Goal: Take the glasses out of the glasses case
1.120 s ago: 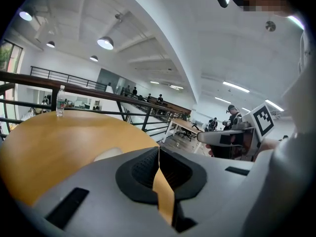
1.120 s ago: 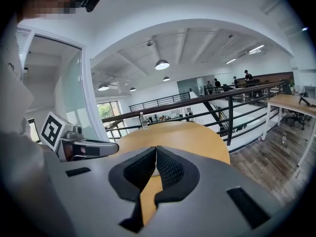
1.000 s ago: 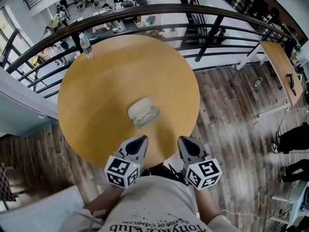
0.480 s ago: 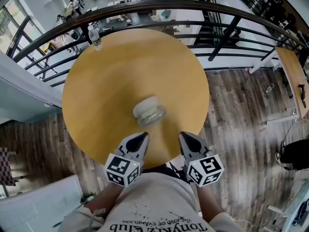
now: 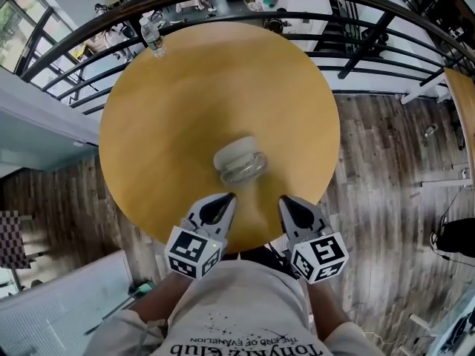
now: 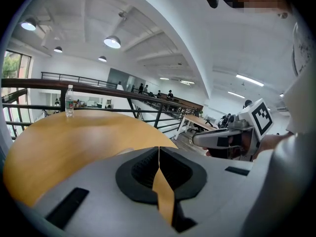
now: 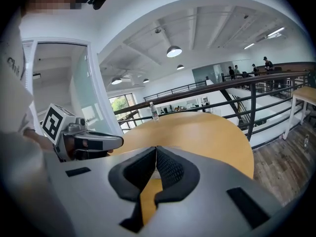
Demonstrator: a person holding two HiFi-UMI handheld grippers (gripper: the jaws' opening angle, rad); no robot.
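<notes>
A pale, translucent glasses case [image 5: 240, 161] lies closed near the middle of the round wooden table [image 5: 163, 110]. I cannot make out the glasses inside it. My left gripper [image 5: 225, 199] hovers at the table's near edge, just short of the case, its jaws shut with nothing between them. My right gripper [image 5: 286, 200] is beside it to the right, also shut and empty. In the left gripper view the jaws [image 6: 158, 149] meet over the tabletop; the right gripper [image 6: 222, 138] shows there too. The case is mostly hidden behind the jaws [image 7: 156, 150] in the right gripper view.
A plastic water bottle [image 5: 152, 35] stands at the table's far edge, seen also as a bottle [image 6: 69, 100] in the left gripper view. A dark metal railing [image 5: 356, 28] curves behind the table. Wooden floor [image 5: 386, 169] lies to the right, with a lower level beyond.
The head view has shifted, so the table and case sit further right and lower in frame. Both grippers have crept slightly toward the case and stay shut.
</notes>
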